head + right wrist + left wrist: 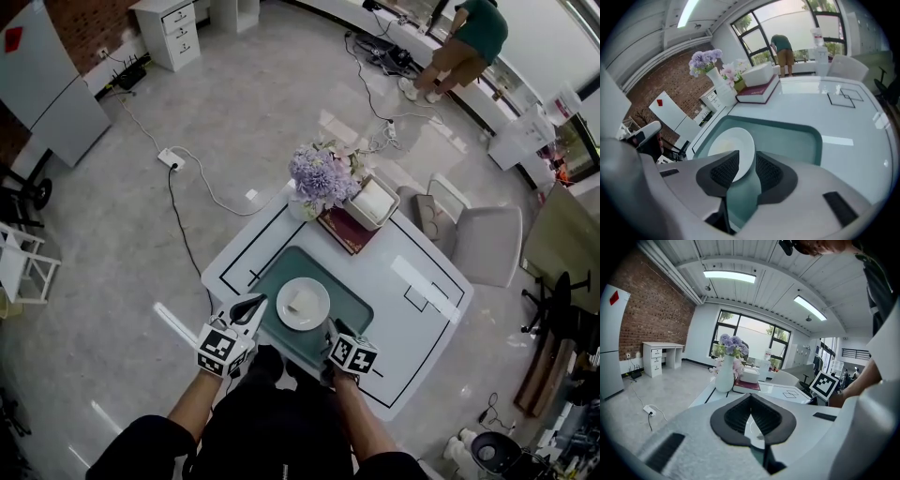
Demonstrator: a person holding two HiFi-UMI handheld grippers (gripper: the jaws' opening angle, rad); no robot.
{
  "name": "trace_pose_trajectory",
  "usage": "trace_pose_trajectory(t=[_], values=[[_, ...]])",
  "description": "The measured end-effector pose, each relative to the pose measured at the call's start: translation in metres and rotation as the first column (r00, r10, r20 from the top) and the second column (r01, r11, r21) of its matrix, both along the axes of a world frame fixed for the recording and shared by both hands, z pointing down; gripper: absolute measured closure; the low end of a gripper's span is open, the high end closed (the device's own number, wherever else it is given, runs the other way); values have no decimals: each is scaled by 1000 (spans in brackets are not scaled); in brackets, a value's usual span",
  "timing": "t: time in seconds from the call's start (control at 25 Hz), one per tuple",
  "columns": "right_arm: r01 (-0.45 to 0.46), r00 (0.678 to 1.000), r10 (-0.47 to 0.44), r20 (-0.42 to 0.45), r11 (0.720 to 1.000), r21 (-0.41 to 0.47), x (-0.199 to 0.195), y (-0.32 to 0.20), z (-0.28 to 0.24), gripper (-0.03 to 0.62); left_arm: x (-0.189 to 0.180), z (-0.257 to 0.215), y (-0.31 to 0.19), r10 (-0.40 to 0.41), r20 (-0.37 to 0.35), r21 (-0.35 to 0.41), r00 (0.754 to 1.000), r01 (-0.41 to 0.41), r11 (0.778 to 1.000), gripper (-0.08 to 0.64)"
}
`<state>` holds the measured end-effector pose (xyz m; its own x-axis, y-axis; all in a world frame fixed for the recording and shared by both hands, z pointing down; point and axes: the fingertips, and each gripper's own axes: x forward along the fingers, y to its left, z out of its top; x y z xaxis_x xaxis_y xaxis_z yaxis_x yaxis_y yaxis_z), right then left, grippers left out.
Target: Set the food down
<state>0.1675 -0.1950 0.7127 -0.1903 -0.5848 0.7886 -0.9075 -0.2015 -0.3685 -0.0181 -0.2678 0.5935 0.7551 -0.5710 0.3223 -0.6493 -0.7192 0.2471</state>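
A round white plate (317, 317) lies on a green placemat (349, 302) on the white table (422, 314); a pale slice of food (300, 300) rests on it. My left gripper (251, 307) hovers just left of the plate, near the table's front edge, with its jaws shut and nothing between them (751, 395). My right gripper (332, 327) is at the plate's near right side. In the right gripper view it (746, 158) stands open, and the plate (733, 143) and placemat (787, 138) show through the gap, untouched by the pads.
At the table's far end stand a vase of purple flowers (319, 178), a dark red book (343, 232) and a white box (373, 202). A grey chair (487, 242) is at the right. A power strip and cable (171, 159) lie on the floor. A person (469, 37) stands far back.
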Motion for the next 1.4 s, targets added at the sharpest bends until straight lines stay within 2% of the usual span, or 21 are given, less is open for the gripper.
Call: trace_pose_trajectory(t=[0.12, 0.2, 0.4, 0.64, 0.72, 0.96, 1.28, 1.4], values=[[60, 995, -50, -85, 991, 119, 0, -2, -34, 507, 9, -5, 9, 19, 2, 15, 1000, -19, 1000, 554], [106, 988, -79, -135, 972, 208, -4, -1, -60, 545, 15, -10, 17, 30, 1, 27, 1000, -30, 999, 554], [214, 965, -140, -220, 908, 361, -22, 7, -123, 580, 29, -28, 35, 56, -9, 57, 998, -55, 997, 554], [273, 947, -137, -291, 820, 503, -35, 31, -185, 583, 47, -40, 60, 107, -14, 94, 994, -105, 990, 554], [282, 944, -134, -301, 802, 527, -38, 38, -193, 583, 53, -42, 65, 125, -13, 107, 992, -123, 987, 554], [244, 960, -123, -251, 808, 537, -43, 55, -189, 583, 59, -45, 83, 150, -13, 113, 989, -147, 983, 554], [268, 956, -139, -260, 773, 574, -55, 49, -200, 584, 52, -53, 92, 164, -21, 153, 986, -159, 975, 554], [256, 958, -119, -261, 765, 590, -57, 49, -206, 584, 46, -62, 95, 151, -37, 205, 988, -141, 969, 554]])
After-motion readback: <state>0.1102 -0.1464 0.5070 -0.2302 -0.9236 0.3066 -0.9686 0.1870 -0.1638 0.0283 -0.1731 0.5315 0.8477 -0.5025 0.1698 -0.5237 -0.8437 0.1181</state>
